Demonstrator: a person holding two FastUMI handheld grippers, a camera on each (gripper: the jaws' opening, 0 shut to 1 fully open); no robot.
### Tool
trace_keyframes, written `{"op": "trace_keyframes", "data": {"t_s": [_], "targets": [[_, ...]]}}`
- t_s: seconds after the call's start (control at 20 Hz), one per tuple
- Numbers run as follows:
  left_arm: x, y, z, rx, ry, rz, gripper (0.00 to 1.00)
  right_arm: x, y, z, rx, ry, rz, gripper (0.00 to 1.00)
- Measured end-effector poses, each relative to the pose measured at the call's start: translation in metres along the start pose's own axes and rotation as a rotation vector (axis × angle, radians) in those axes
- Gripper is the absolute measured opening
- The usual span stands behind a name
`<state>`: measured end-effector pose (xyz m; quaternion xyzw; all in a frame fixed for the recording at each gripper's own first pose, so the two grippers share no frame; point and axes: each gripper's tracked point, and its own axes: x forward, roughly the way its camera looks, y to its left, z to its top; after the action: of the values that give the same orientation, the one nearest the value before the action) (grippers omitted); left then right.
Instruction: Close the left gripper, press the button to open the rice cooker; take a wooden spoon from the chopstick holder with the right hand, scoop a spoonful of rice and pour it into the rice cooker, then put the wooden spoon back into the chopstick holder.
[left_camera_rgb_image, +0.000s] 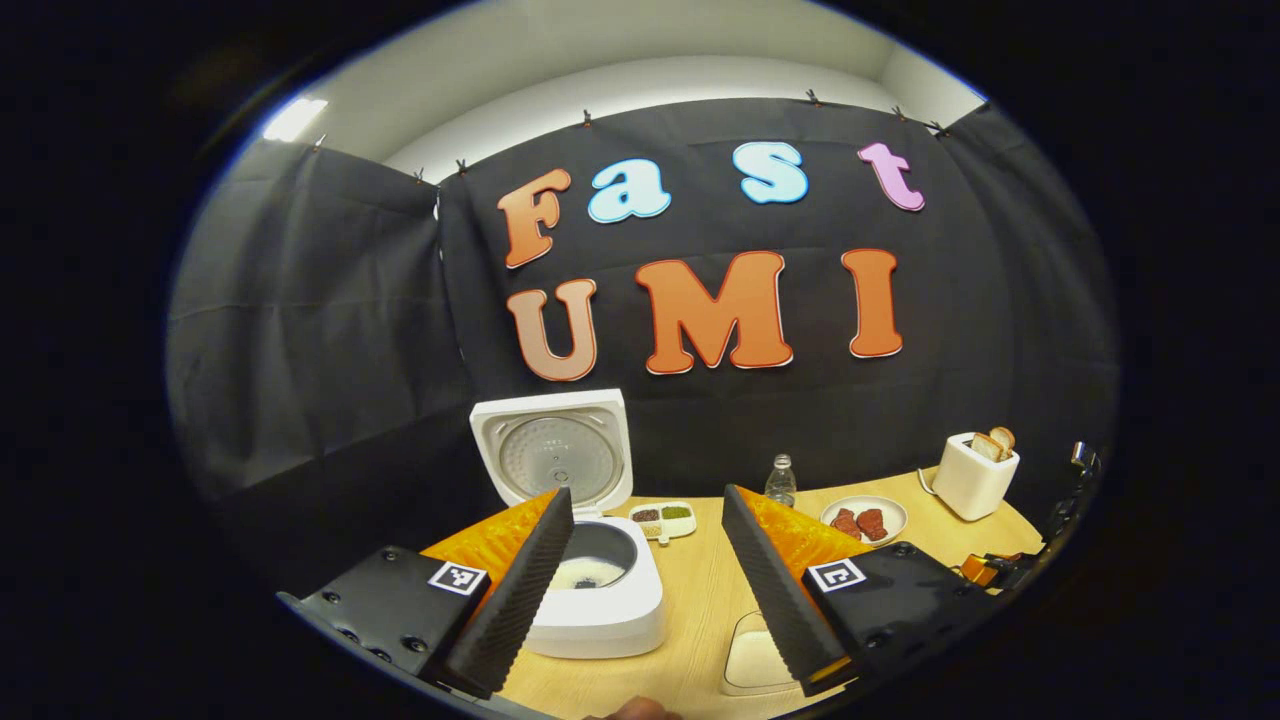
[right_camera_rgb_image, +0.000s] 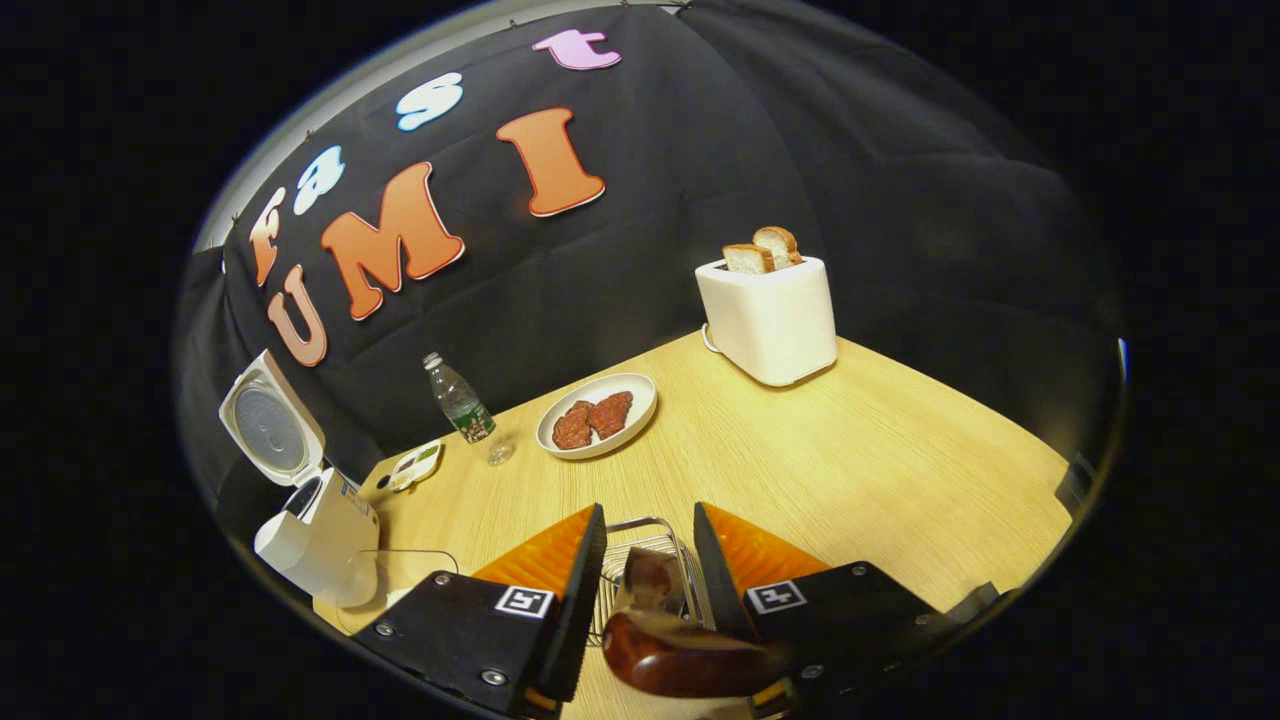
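Left gripper view: left gripper (left_camera_rgb_image: 648, 530) w/ fingers spread wide, nothing between them, held above the table (left_camera_rgb_image: 700, 600). Just past the fingers sits the rice cooker (left_camera_rgb_image: 600, 590), lid (left_camera_rgb_image: 555, 455) swung up and standing upright at the back; inner pot is visible w/ a pale patch of rice at the bottom. Behind the cooker, a small divided dish (left_camera_rgb_image: 663, 518) w/ dark and green fillings. Further back: a clear bottle (left_camera_rgb_image: 780, 480), a plate w/ two reddish-brown pieces (left_camera_rgb_image: 864, 520), and a white toaster (left_camera_rgb_image: 973, 475) w/ bread slices sticking up. A pale squarish container (left_camera_rgb_image: 760, 655) lies near the bottom edge, partly hidden by the finger; contents can't tell. Right gripper view: right gripper (right_camera_rgb_image: 648, 590) is over a wire-frame chopstick holder (right_camera_rgb_image: 645, 560), and the wooden spoon (right_camera_rgb_image: 680, 650) sits between the fingers, dark glossy handle end blurred close to the lens. The fingers stand close on either side of it, but whether both press on it I can't tell. This view gives the holder and spoon; it also shows the cooker from the side at far left, lid up, w/ a thin cord on the table beside it. Same bottle, plate, toaster and divided dish lie well apart across the table. Surface is light wood-grain; black cloth hangs as the booth wall, w/ a white ceiling above in the left gripper view.
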<state>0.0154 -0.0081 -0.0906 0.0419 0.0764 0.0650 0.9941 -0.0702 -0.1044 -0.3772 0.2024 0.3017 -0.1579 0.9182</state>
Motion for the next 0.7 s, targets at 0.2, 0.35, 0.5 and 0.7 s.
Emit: {"op": "trace_keyframes", "data": {"t_s": [0.2, 0.35, 0.5, 0.7], "targets": [[-0.003, 0.013, -0.008, -0.012, 0.021, 0.035, 1.0, 0.01, 0.0, -0.001, -0.005, 0.039, -0.006, 0.51], [-0.005, 0.017, -0.011, -0.024, 0.022, 0.045, 0.96, -0.004, -0.009, -0.016, 0.02, 0.053, -0.027, 0.51], [-0.001, 0.011, -0.013, -0.019, 0.029, 0.027, 1.0, -0.015, -0.018, -0.033, 0.025, 0.087, -0.055, 0.61], [0.004, -0.003, -0.012, -0.014, 0.028, -0.017, 1.0, -0.035, -0.027, -0.047, 0.022, 0.091, -0.085, 0.89]]}}
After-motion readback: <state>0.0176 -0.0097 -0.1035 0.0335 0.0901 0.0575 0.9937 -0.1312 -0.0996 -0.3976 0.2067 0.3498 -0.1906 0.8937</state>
